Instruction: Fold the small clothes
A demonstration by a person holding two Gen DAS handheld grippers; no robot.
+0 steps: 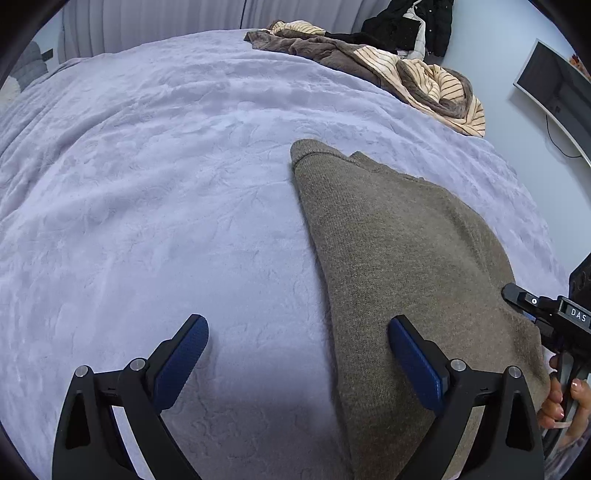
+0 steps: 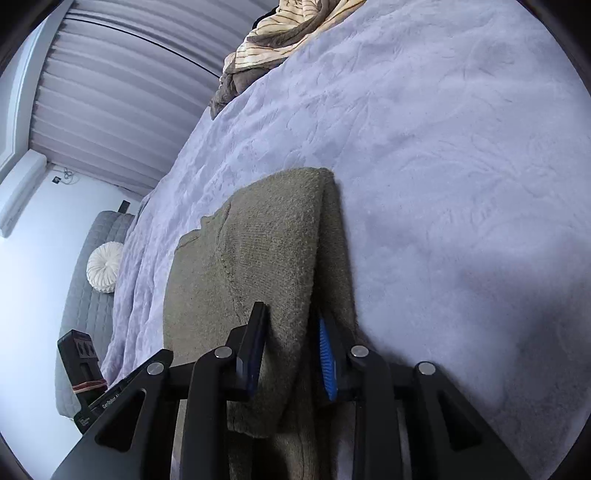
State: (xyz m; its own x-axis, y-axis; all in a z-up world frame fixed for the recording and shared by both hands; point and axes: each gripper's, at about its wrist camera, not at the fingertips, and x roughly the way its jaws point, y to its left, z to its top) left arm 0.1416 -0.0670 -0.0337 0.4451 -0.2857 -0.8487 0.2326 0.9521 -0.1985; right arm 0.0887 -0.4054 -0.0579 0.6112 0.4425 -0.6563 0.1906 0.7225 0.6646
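A brown-grey knitted sweater [image 1: 399, 240] lies folded lengthwise on the lilac bedspread [image 1: 166, 184]. My left gripper [image 1: 297, 325] hovers wide open over the sweater's left edge, its right finger above the knit and its left finger above bare bedspread, holding nothing. In the right wrist view, a raised fold of the sweater [image 2: 266, 240] runs between the fingers of my right gripper [image 2: 291, 314], which is shut on it. The right gripper's tip [image 1: 517, 291] also shows at the sweater's right edge, with a person's hand [image 1: 557, 398] on its handle.
A striped cream and brown blanket [image 1: 424, 77] is bunched at the far right of the bed, with dark clothing [image 1: 406, 22] behind it. A monitor [image 1: 554, 88] hangs on the right wall. A grey bench with a round white cushion [image 2: 105, 271] stands beside the bed.
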